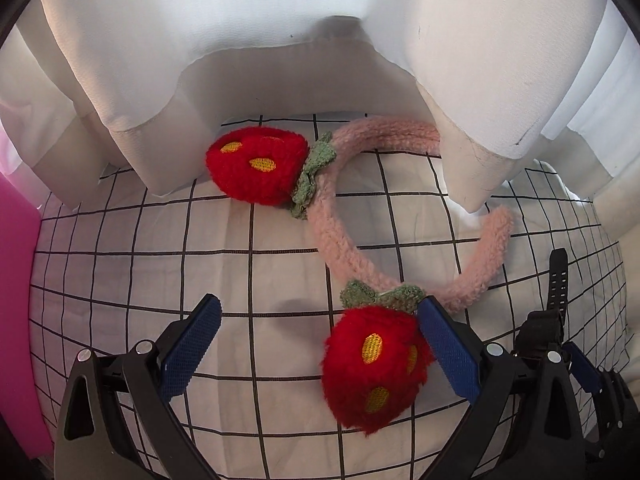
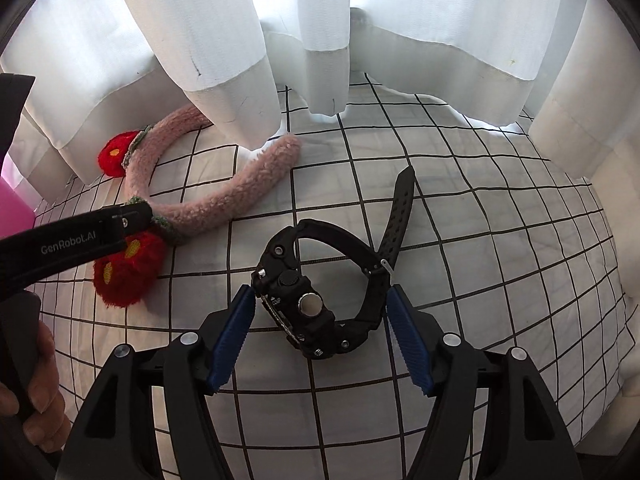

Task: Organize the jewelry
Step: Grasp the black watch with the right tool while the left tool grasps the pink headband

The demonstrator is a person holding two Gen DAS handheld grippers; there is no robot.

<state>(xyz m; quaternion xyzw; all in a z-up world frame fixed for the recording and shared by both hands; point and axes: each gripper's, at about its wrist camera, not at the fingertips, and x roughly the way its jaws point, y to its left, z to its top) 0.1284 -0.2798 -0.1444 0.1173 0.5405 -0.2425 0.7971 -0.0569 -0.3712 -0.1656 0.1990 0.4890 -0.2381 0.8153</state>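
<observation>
Between the spread jaws of the left gripper [image 1: 320,344], toward its right pad, lies one red strawberry pompom [image 1: 374,364] of a pink fuzzy headband [image 1: 352,240], which arcs away toward white curtains [image 1: 280,40] on a grid-patterned cloth [image 1: 160,240]. From the right wrist view, the right gripper [image 2: 320,332] is open too, straddling a black watch [image 2: 316,300] whose strap runs forward-right. Only this view shows the whole watch; each gripper sits nearest its own item.
</observation>
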